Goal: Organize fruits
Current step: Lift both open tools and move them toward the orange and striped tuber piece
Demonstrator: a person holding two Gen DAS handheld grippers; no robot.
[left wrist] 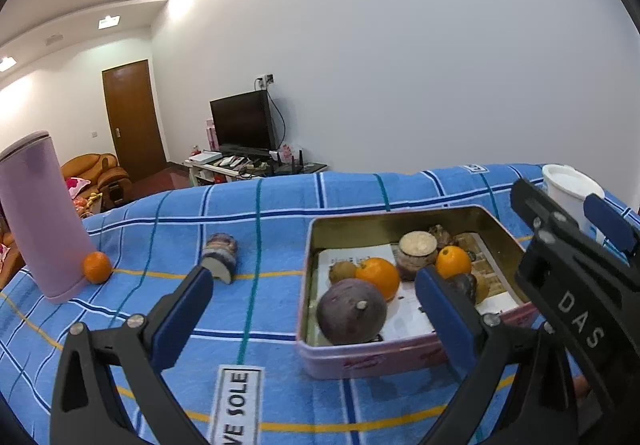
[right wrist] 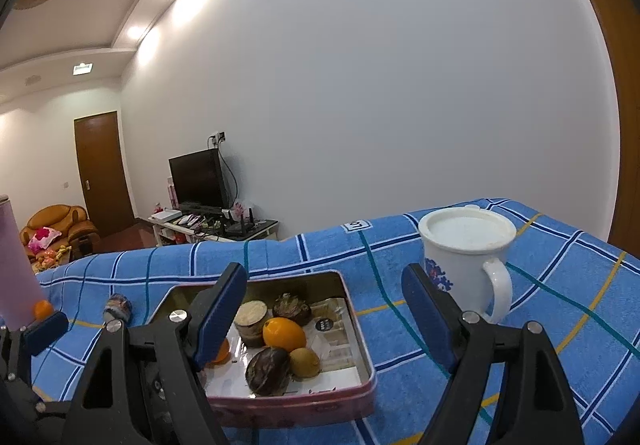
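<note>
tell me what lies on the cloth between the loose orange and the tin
A small jar on its side lies between the orange and the tin, seen in the left wrist view.

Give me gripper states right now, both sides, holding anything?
Left gripper: open, nothing held, fingers either side of the tin's near corner.
Right gripper: open, empty, over the tin beside the white mug.

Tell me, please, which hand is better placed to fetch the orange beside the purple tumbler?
Left, probably: its gripper faces the loose orange by the purple tumbler, jaws open and empty. The right gripper sits over the tin.
</note>
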